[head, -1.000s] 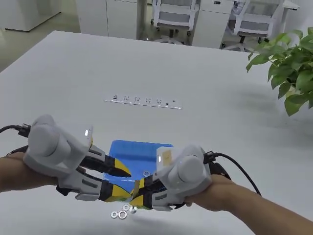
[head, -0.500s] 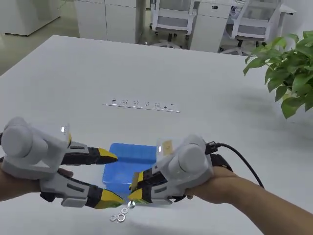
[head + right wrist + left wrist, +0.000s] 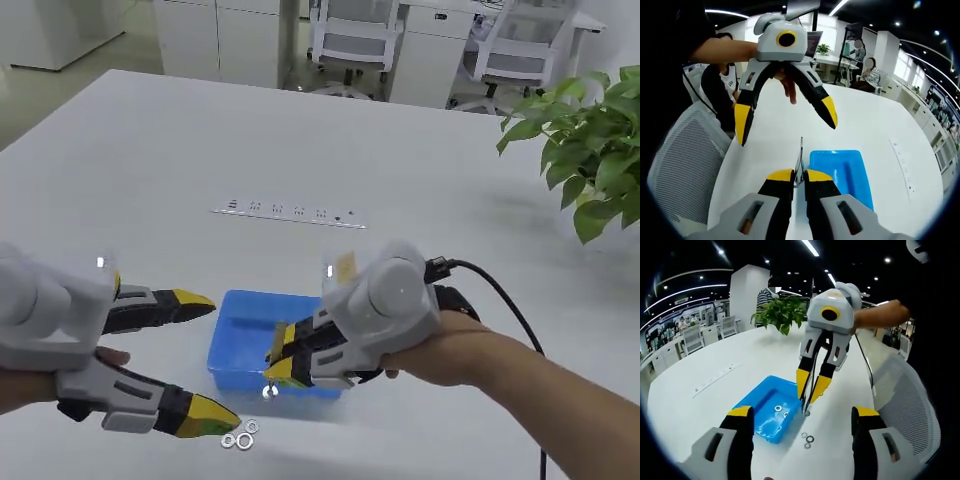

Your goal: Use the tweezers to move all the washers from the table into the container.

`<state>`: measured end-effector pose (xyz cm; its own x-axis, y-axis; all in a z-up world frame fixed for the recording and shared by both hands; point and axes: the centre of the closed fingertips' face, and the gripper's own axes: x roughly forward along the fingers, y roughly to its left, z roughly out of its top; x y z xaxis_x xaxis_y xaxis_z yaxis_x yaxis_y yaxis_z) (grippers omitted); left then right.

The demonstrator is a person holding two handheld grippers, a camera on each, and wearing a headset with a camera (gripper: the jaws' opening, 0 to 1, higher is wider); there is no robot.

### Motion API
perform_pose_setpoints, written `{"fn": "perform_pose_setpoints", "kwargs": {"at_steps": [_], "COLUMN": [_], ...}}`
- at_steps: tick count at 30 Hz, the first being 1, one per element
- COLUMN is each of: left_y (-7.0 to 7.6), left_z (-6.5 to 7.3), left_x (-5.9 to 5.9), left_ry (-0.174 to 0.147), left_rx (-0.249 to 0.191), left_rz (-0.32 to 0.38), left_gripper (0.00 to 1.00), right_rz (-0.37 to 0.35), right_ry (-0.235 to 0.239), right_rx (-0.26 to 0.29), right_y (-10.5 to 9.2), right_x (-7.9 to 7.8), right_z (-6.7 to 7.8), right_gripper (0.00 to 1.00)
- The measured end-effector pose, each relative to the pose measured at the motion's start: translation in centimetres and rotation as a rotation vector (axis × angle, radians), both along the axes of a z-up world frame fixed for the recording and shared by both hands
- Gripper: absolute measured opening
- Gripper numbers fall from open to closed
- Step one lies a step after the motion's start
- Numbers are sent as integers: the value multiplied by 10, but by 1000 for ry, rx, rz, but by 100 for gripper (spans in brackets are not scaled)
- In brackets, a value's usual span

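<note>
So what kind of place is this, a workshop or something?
Probably an open-plan office: wheeled office chairs behind a large white table with a built-in socket strip, and a leafy plant.

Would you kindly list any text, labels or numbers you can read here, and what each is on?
No text is readable.
The yellowish sticker on the right gripper: too small to read.
Markings on the socket strip: too blurred to read.

Container (image 3: pixel 235 330) on table (image 3: pixel 150 150), washers (image 3: pixel 240 438) before it, socket strip (image 3: pixel 290 212) behind
</note>
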<state>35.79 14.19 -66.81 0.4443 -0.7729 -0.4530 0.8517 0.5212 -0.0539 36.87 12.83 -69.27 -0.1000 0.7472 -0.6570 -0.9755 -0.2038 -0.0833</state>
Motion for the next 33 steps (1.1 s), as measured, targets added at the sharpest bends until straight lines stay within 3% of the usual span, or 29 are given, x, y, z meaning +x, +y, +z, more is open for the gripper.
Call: {"fn": "perform_pose_setpoints", "kwargs": {"at_steps": [11, 21, 33], "left_y": [4, 5, 7], "left_z": [0, 0, -1], "left_x": [2, 6, 12], "left_ry": [-2, -5, -26], "left_rx": [6, -8, 1], "left_rz": [30, 34, 21], "left_gripper": [99, 99, 99], "right_rz": [-28, -38, -50], "right_ry": [4, 2, -5], "right_rx": [18, 40, 46], "right_y": [3, 9, 18], "right_x": [18, 35, 50], "right_z": [9, 12, 1], "right_gripper": [9, 9, 9]}}
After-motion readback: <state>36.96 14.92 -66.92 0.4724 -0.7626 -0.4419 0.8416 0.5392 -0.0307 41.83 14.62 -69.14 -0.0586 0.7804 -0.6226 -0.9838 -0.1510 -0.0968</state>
